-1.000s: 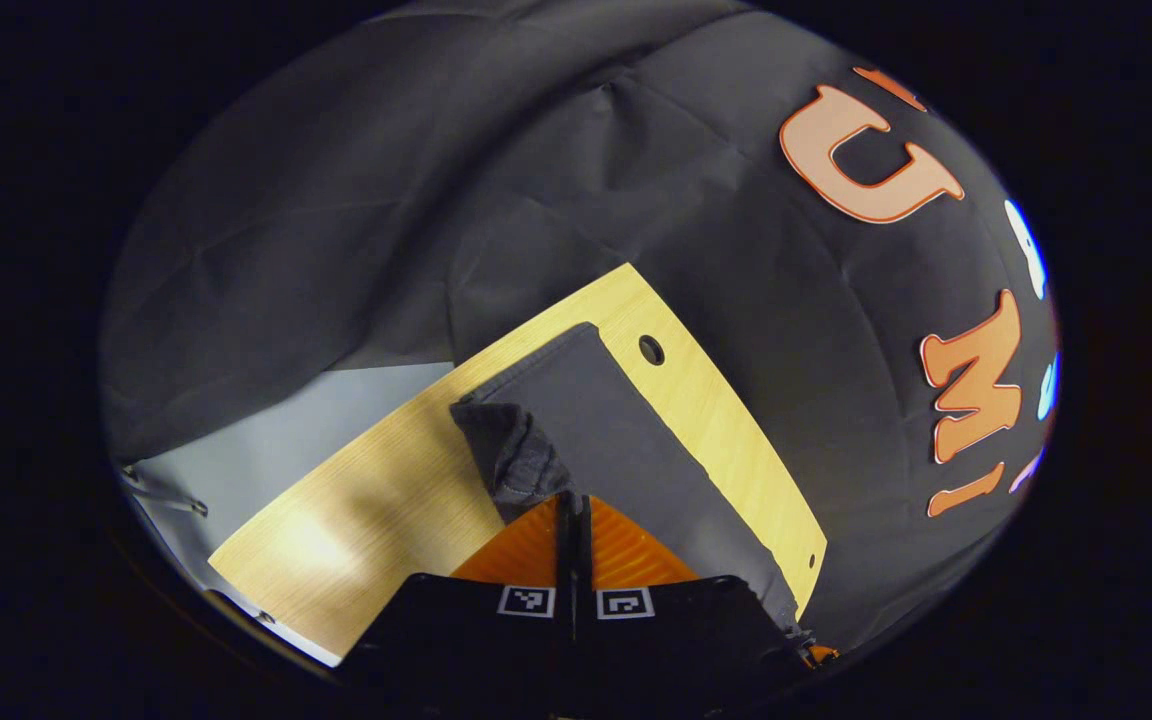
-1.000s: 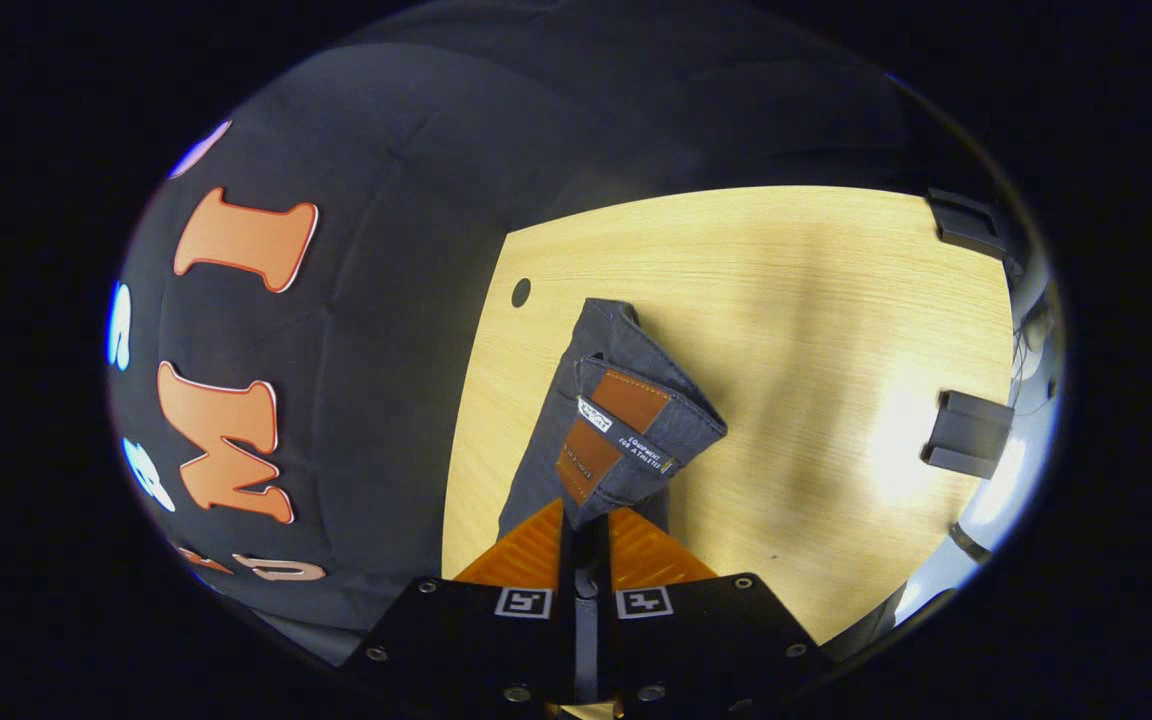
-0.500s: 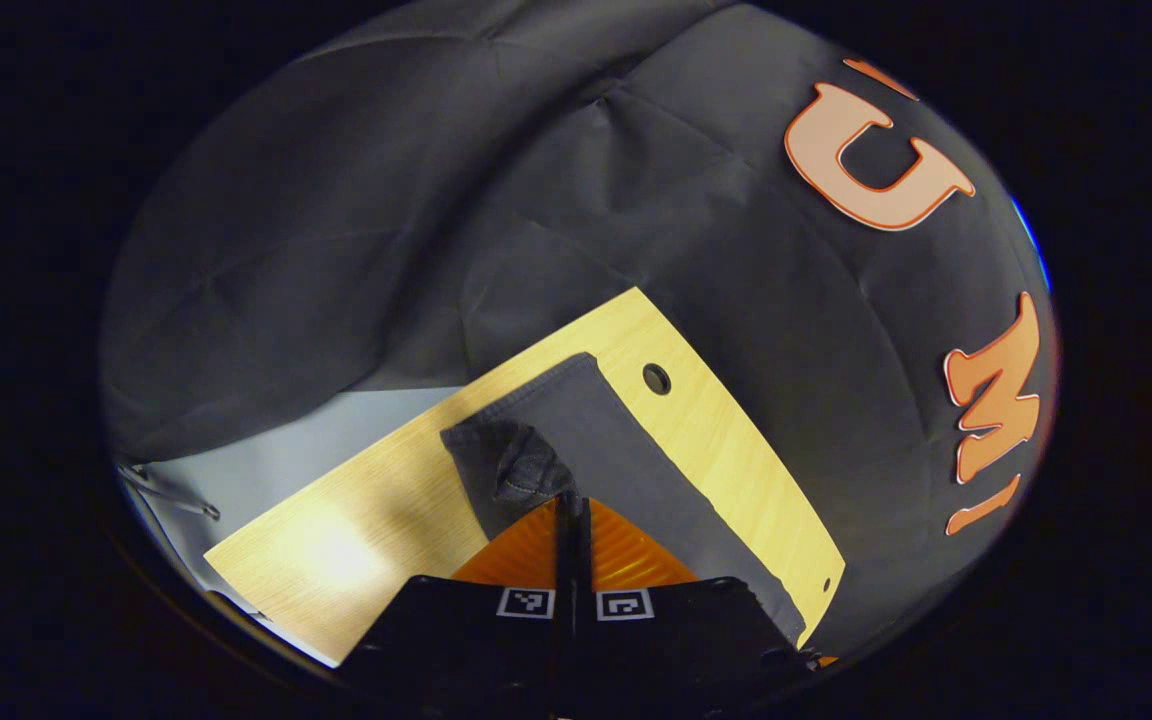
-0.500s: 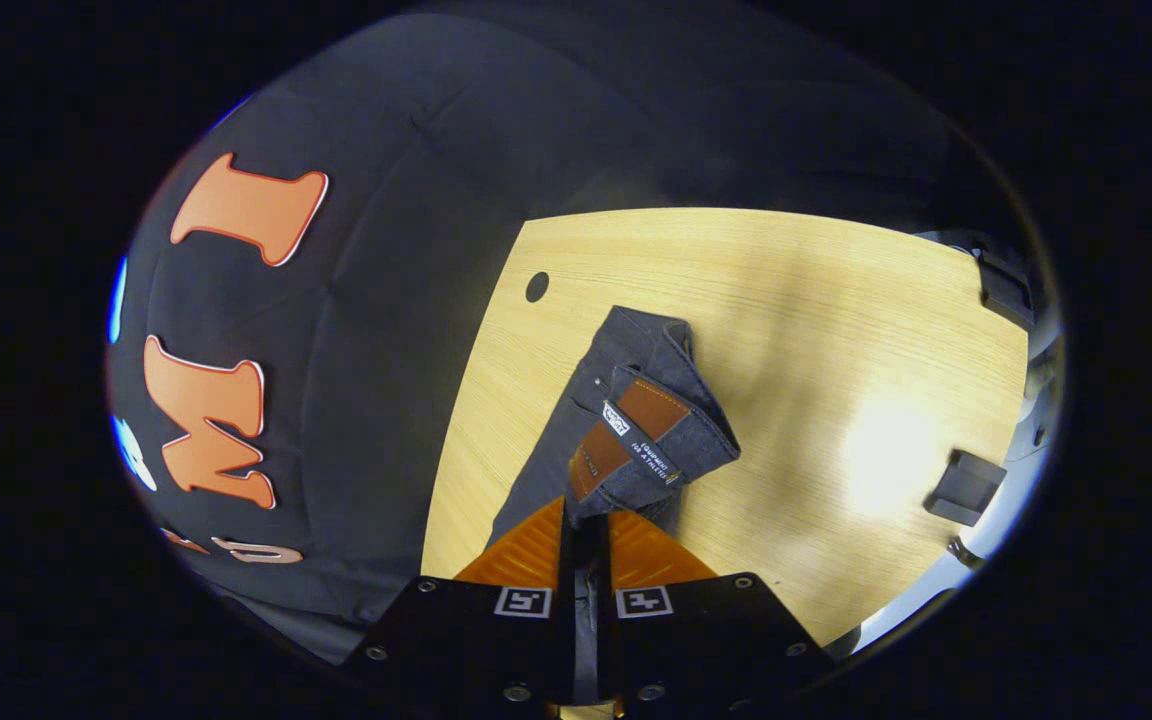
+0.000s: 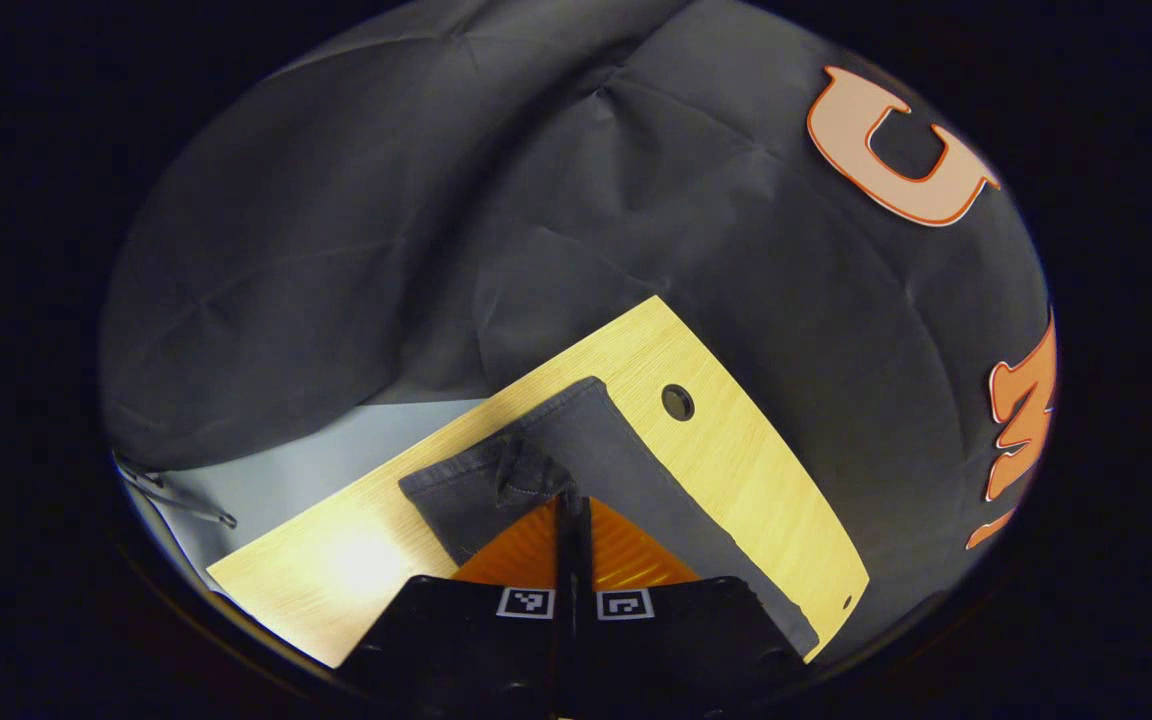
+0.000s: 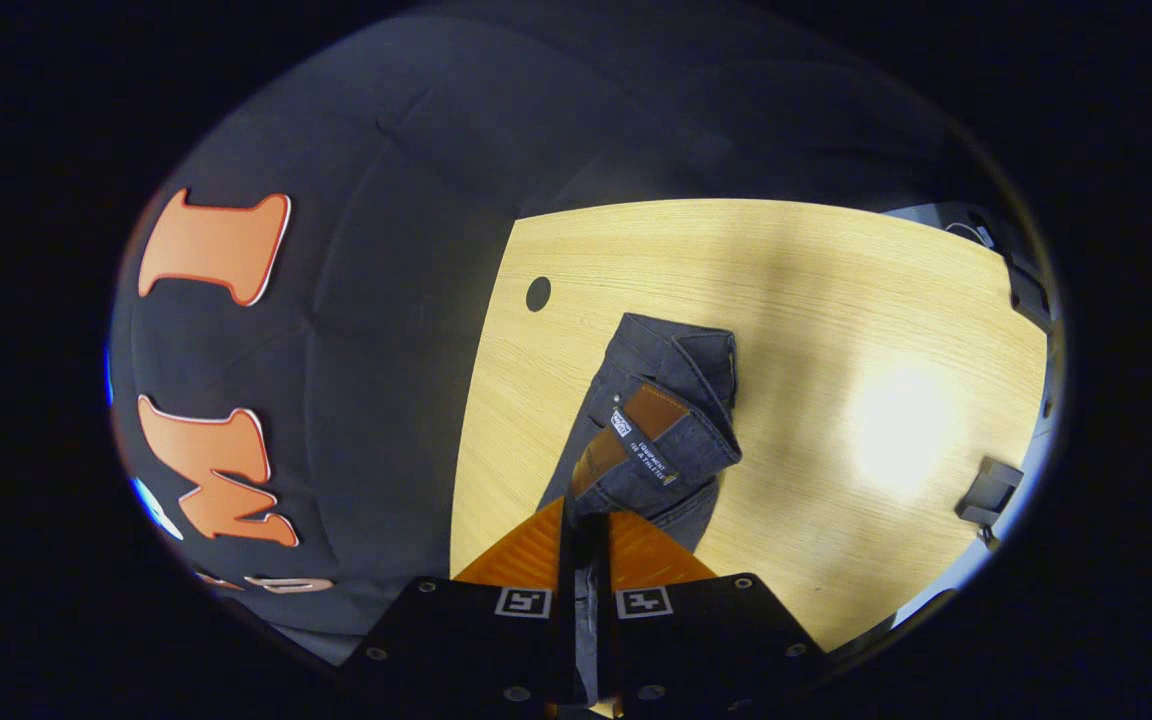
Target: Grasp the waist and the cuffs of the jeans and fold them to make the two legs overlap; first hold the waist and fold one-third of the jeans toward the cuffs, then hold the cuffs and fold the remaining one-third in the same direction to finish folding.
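**Jeans, first lengthwise fold: both ends pinched and carried**

1. Surface. Pale wood-grain top, spread ahead of both tongs. One round hole sits just beyond the far edge of the cloth, ahead and right of the left tongs; ahead and left of the right tongs it shows again. A bright glare patch lies right of the right tongs.

2. Jeans. Dark denim, lying in a long strip on the surface and running away from the left tongs on their right side. The waist end, with its brown leather patch, is bunched and lifted directly ahead of the right tongs. The cuff end is turned up directly ahead of the left tongs, its hem stitching showing.

3. Left tongs. Fingers closed together with a cuff corner pinched between them.

4. Right tongs. Fingers closed on the waistband fabric, a fold of denim trapped in the slit between them.

Handling note, by judgement: the step in hand looks like laying one leg over the other. Both ends should travel across together at matching height, with the cloth between them kept lightly taut so no crease forms mid-leg. Edges should meet the lower leg's edge before either grip is let go. The waist is bulky and may slip.
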Available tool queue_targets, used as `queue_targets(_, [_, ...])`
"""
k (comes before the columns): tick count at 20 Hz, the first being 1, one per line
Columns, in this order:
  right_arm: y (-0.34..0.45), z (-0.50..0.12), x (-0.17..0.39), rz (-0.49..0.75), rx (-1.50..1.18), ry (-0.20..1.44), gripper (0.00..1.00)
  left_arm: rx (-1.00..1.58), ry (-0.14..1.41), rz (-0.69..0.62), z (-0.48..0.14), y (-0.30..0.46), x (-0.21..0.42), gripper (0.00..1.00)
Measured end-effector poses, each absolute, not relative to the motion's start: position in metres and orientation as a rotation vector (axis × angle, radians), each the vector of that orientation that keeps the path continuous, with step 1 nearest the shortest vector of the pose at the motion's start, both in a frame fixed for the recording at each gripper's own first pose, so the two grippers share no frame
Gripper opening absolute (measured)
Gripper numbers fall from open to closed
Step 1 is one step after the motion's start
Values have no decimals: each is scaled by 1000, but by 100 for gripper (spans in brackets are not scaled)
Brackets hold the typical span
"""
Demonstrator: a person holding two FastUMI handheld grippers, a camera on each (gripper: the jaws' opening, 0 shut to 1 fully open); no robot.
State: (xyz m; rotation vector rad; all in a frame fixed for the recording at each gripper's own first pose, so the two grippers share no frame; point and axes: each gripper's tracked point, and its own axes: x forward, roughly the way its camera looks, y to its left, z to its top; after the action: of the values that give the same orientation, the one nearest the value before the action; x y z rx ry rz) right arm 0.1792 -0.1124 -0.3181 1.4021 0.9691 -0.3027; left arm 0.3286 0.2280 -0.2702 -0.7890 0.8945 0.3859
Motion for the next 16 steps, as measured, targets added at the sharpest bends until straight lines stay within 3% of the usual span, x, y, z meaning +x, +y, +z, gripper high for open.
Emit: queue_targets(16, [-95, -391, 268, -382, 1387, 1147, 10, -650, 961, 425, -295, 236, 399, 1])
